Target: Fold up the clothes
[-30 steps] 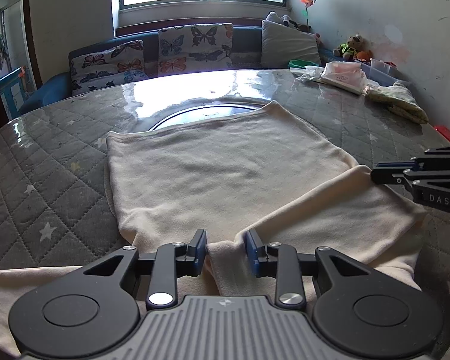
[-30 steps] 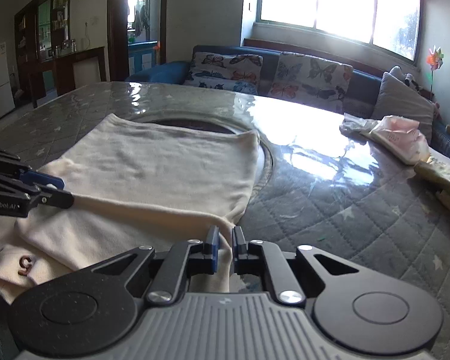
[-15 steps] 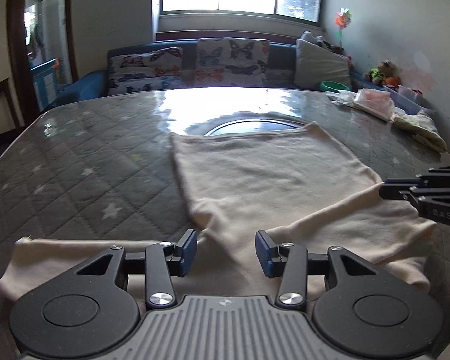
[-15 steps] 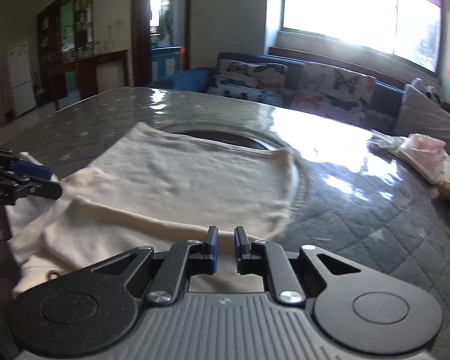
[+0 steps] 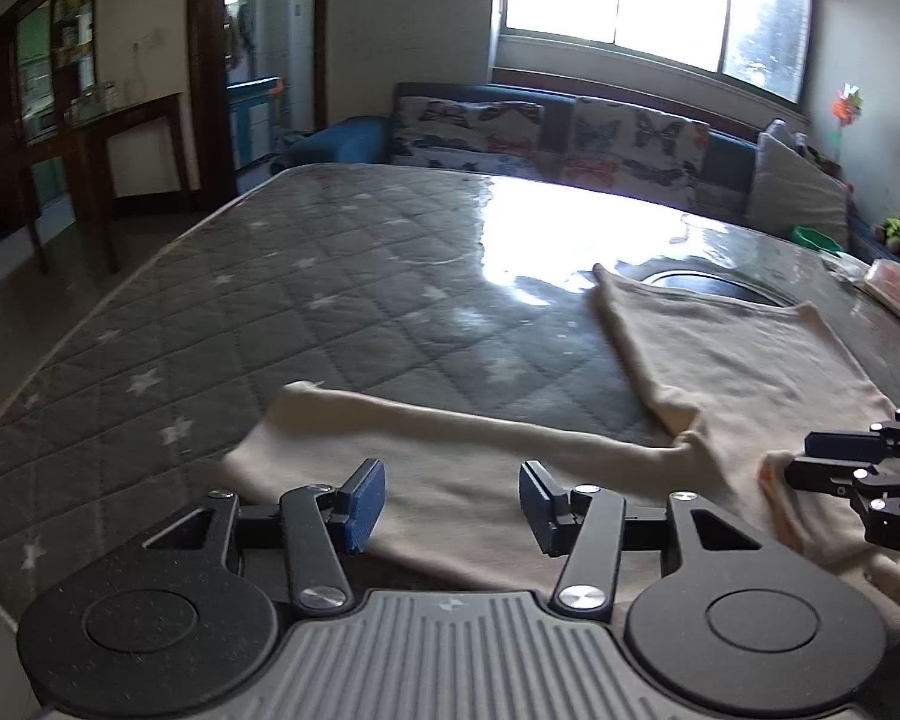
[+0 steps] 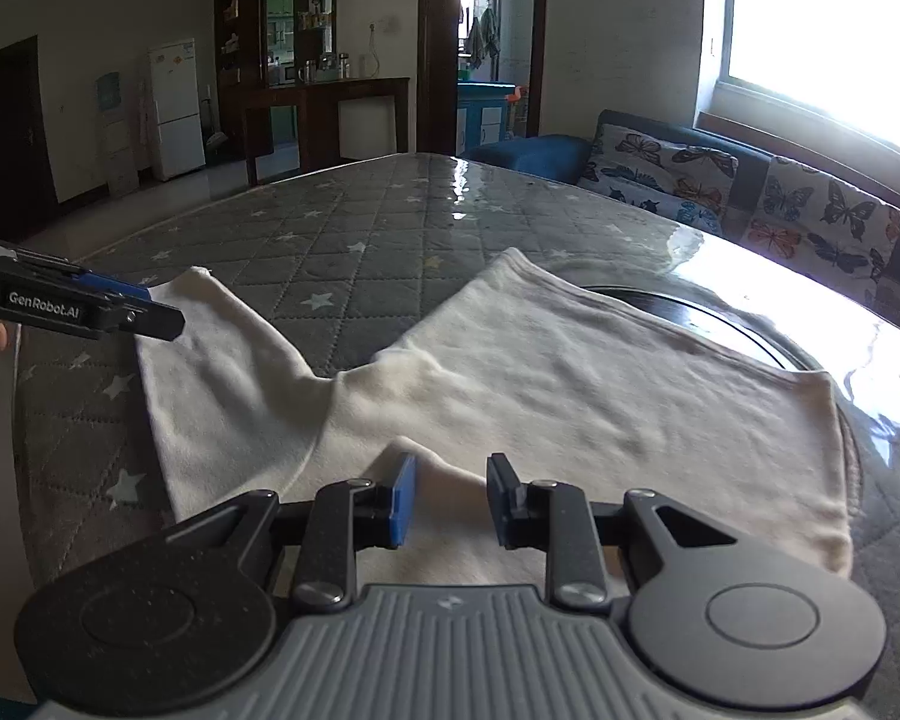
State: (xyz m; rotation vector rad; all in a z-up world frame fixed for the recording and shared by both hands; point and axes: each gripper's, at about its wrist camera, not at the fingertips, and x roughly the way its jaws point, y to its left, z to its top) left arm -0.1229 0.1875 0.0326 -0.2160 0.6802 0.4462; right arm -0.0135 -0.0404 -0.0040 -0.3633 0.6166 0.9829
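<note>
A cream long-sleeved top [image 6: 570, 384] lies flat on the grey quilted table [image 6: 342, 240]. One sleeve [image 5: 438, 438] stretches out to the left; the other is folded across the body. My left gripper [image 5: 444, 501] is open just above that sleeve, holding nothing. It also shows in the right wrist view [image 6: 150, 315] over the sleeve's end. My right gripper [image 6: 444, 498] is open over the near edge of the top, with a fold of cloth between the fingers. It also shows in the left wrist view [image 5: 810, 459] at the right.
A dark round inset [image 6: 690, 306] in the table lies under the top's far edge. A sofa with butterfly cushions [image 5: 570, 138] runs behind the table. Other clothes [image 5: 894, 288] sit at the far right. The table's left edge [image 5: 90, 324] drops to the floor.
Both grippers have opened; the right one let go of the cloth. Both views have swung left, and the left gripper has moved out over the spread sleeve.
</note>
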